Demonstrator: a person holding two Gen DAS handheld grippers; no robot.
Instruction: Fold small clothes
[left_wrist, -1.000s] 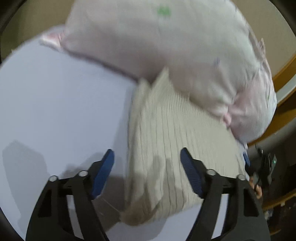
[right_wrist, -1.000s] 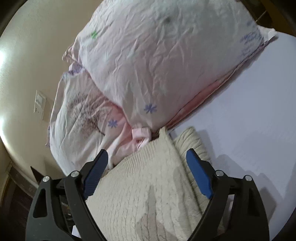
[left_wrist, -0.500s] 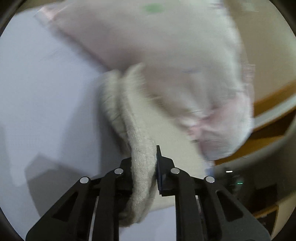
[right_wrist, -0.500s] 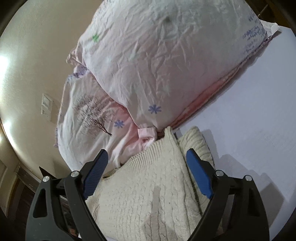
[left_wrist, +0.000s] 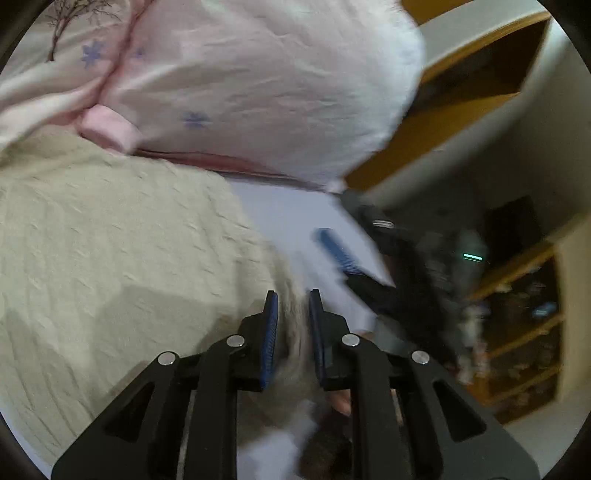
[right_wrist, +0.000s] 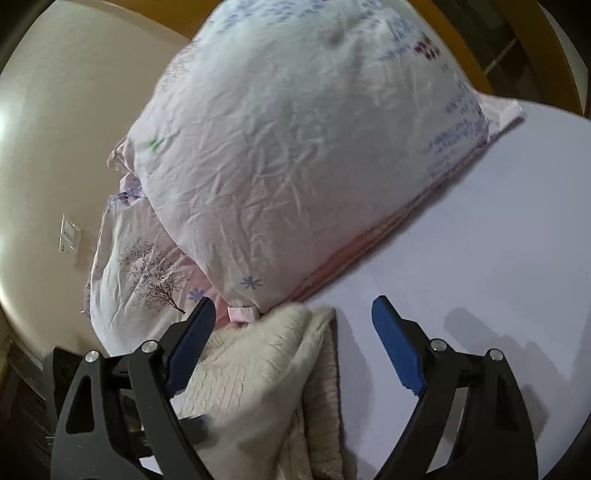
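A cream cable-knit sweater (left_wrist: 110, 258) lies folded on the pale lavender bed sheet (left_wrist: 288, 214), up against the pillows. My left gripper (left_wrist: 291, 302) is shut on the sweater's edge, with knit fabric pinched between the blue pads. In the right wrist view the sweater (right_wrist: 266, 376) lies below and between the fingers of my right gripper (right_wrist: 291, 314), which is open and empty above it. The right gripper (left_wrist: 340, 254) also shows blurred in the left wrist view, just right of the sweater.
A large pale pink patterned pillow (right_wrist: 314, 147) lies behind the sweater, on a second pillow with a tree print (right_wrist: 147, 273). A wooden headboard (left_wrist: 461, 92) and shelves (left_wrist: 524, 332) stand at the right. A beige wall with a switch plate (right_wrist: 70, 236) is at the left.
My left gripper closed on the sweater's edge and swung round with it toward the right gripper. My right gripper stayed open and shifted right over the sweater.
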